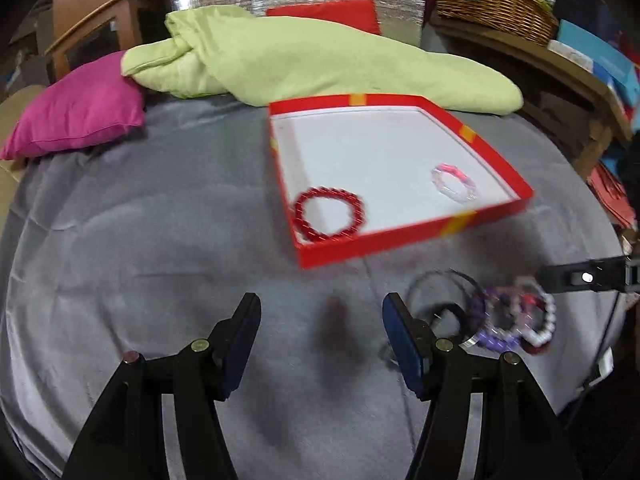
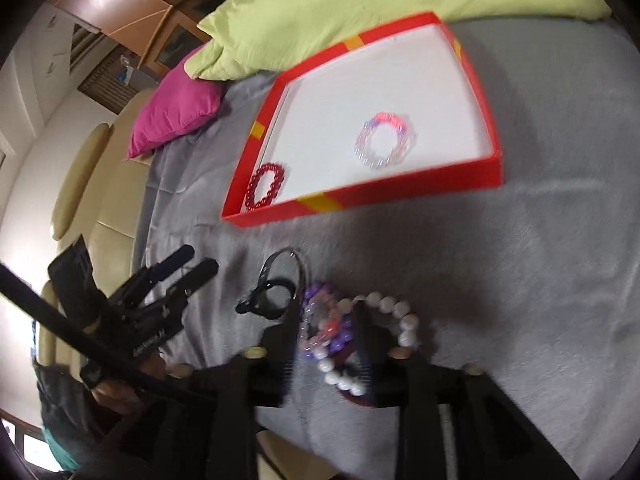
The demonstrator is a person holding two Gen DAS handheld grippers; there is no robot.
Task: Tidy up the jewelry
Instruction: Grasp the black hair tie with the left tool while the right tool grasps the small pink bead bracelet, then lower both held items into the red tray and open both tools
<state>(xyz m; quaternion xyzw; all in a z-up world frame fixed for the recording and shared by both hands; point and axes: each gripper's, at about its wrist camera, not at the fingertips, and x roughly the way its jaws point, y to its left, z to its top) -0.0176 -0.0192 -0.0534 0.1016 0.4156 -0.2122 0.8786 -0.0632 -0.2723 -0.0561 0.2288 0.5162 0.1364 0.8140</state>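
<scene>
From your left wrist, your left gripper (image 1: 320, 312) gapes empty over grey cloth (image 1: 160, 240); beyond it the red box (image 1: 408, 236) holds two bracelets.

From your right wrist, your right gripper (image 2: 326, 320) straddles, unclenched, the bracelet pile (image 2: 352, 336) near the box.

Your red box (image 1: 412, 236) holds a red bead bracelet (image 1: 329, 213) and a clear-pink one (image 1: 455, 182); other bracelets (image 2: 352, 336) lie heaped just outside it.

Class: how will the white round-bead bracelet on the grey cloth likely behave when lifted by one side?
The white round-bead bracelet probably sags, being separate strung beads. Its glossy beads may slip between pads. Tangled neighbours, like the purple bead bracelet, might drag along.
</scene>
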